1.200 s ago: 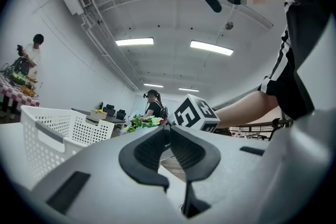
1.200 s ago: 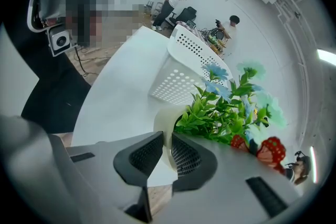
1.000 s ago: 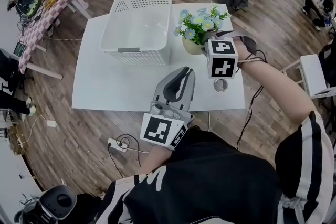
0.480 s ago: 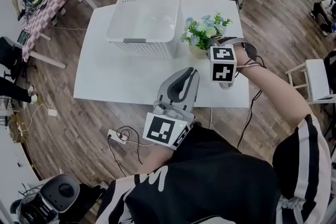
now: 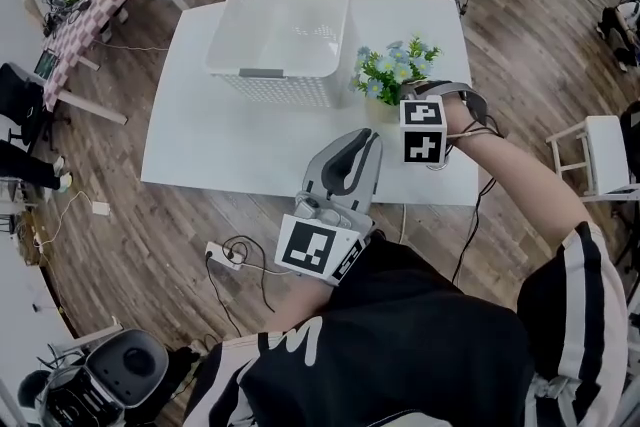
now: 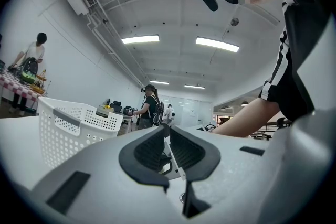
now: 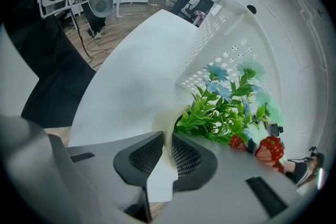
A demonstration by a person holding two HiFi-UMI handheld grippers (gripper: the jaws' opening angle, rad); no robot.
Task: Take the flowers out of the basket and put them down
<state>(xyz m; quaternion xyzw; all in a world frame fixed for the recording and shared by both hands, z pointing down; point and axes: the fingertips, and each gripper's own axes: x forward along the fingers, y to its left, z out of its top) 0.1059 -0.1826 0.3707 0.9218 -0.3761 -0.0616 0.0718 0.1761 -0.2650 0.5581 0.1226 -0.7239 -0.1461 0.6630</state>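
One claw (image 7: 167, 140), the right, still clamps flowers (image 7: 227, 106).

Wears a black short-sleeved top (image 5: 400, 335) with white stripes (image 5: 600, 260) down the sleeve. Carries a pale grey moulded left gripper (image 6: 168, 129) and a matching right gripper (image 7: 167, 138), both with black jaws lined in ribbed, mesh-like pads and dark rectangular slots in the shell. Bears a white marker cube (image 5: 318, 249) printed with black squares on the left one, a second cube (image 5: 423, 128) on the right. Shows a grey strap (image 5: 468, 100) by the right hand and a thin dark cable (image 5: 478, 200).
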